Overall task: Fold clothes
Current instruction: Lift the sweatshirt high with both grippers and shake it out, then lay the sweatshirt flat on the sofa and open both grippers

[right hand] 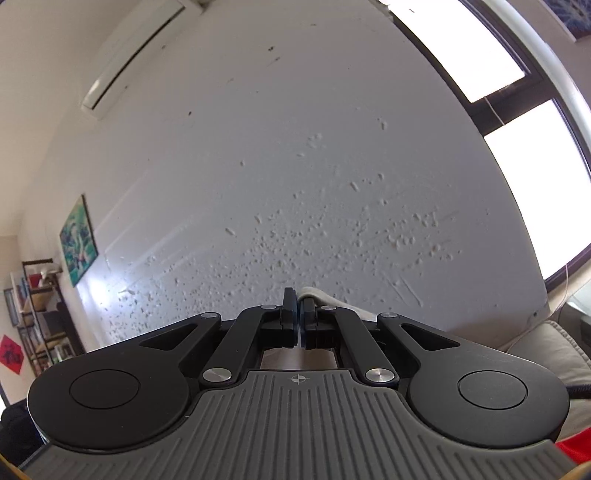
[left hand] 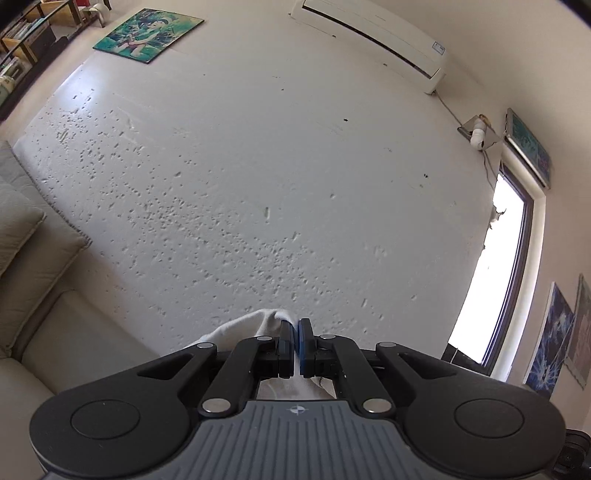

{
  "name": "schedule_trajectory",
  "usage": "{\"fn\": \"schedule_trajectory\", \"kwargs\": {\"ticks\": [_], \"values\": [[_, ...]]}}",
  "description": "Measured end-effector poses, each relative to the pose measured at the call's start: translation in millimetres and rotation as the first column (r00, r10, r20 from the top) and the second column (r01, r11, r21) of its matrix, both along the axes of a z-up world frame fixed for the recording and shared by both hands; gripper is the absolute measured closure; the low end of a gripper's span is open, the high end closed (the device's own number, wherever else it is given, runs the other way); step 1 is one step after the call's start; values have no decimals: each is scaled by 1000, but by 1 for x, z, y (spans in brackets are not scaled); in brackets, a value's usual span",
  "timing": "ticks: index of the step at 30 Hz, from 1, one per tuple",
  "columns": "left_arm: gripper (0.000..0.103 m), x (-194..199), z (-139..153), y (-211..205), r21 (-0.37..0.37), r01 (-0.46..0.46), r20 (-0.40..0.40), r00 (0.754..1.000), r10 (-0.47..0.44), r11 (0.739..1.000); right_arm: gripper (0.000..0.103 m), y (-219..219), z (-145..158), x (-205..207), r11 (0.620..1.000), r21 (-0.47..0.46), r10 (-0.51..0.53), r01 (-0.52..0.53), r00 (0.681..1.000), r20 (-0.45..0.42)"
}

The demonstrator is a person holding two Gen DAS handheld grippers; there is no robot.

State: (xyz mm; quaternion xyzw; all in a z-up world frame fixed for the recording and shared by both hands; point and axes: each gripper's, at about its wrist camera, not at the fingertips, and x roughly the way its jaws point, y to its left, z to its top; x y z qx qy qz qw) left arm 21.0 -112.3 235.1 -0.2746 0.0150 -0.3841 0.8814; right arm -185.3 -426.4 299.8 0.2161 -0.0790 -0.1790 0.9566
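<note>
Cloth (left hand: 255,325), white, is pinched between the fingers of my left gripper (left hand: 295,334); the jaws are clenched on it, with the fabric bunching up to the left of the fingers and more of it showing below, behind the jaw linkage. My right gripper (right hand: 298,306) is clenched too, and a fold of the same white cloth (right hand: 317,293) sits at its fingertips and trails off to the right behind the linkage; the pads are nearly touching, so the layer caught there looks thin. Both cameras point upward at a pitted white wall (left hand: 258,184). On my left view I see a sofa (left hand: 33,295) at the left edge, a green picture (left hand: 147,35) high on the wall, an air conditioner (left hand: 373,37) at the top, and a bright window (left hand: 495,277) on the right. On my right view the window (right hand: 532,184) fills the right side; a shelf (right hand: 40,314) stands at the far left below the green picture (right hand: 78,245).
</note>
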Motion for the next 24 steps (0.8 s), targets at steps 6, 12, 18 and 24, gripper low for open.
{"fn": "schedule_trajectory", "kwargs": {"ticks": [6,12,18,24], "values": [[102,-15,-141,9,228,-64,-216,970,115,972,102,12,-136,-14,993,112,68,-46,978,-196],[102,-6,-285,17,396,116,-592,791,157,911,102,16,-321,-26,892,439,137,108,861,-490],[103,-18,-287,32,464,109,-563,803,198,879,102,33,-376,-51,862,480,171,165,796,-580],[103,-31,-273,34,581,91,-508,817,273,808,102,39,-357,-54,889,428,157,162,771,-618]]}}
